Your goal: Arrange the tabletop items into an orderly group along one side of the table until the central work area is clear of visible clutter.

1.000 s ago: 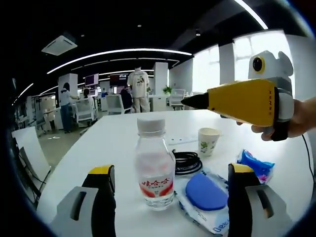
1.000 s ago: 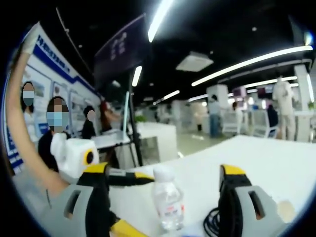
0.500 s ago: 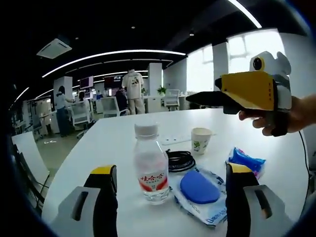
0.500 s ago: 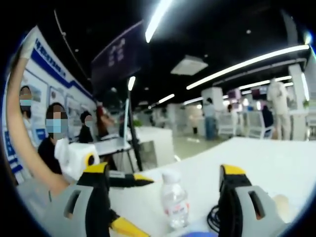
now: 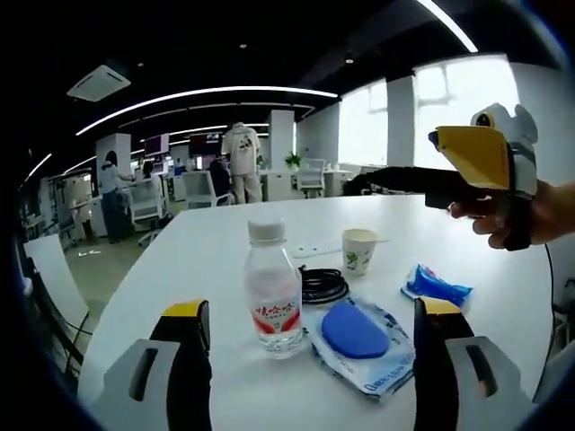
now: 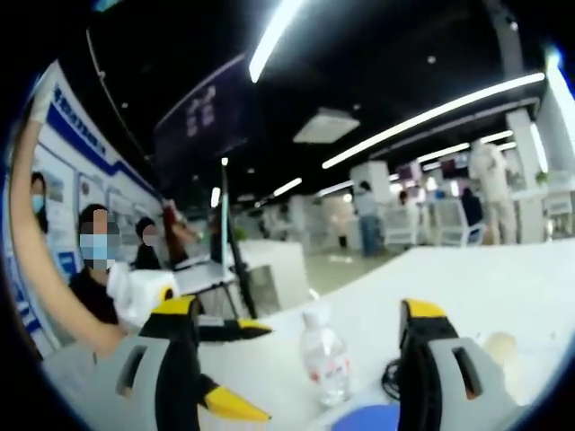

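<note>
**Things wait on the white table, both grippers up in the air**

The big white table (image 5: pixel 207 269) fills the middle of the left gripper view. The things on it sit close together near its middle.

The right gripper (image 5: pixel 359 184) comes in from the right of the left gripper view. A hand (image 5: pixel 521 220) holds it high over the table. Its black jaws point left, and one cannot tell if they are apart or together there. In the right gripper view its own two jaws stand wide apart with nothing between them.

The left gripper (image 5: pixel 305 359) has its jaws wide apart too, holding nothing. It hangs in front of the things.

The water bottle (image 5: pixel 272 292) stands upright with a white cap and a red label. Just right of it lies a flat clear packet (image 5: pixel 364 346) with a blue round pad inside. Behind these lies a coiled black cable (image 5: pixel 321 285). A paper cup (image 5: pixel 359 250) stands upright behind the cable. A small blue pouch (image 5: pixel 435 285) lies to the right, apart from the packet.
</note>
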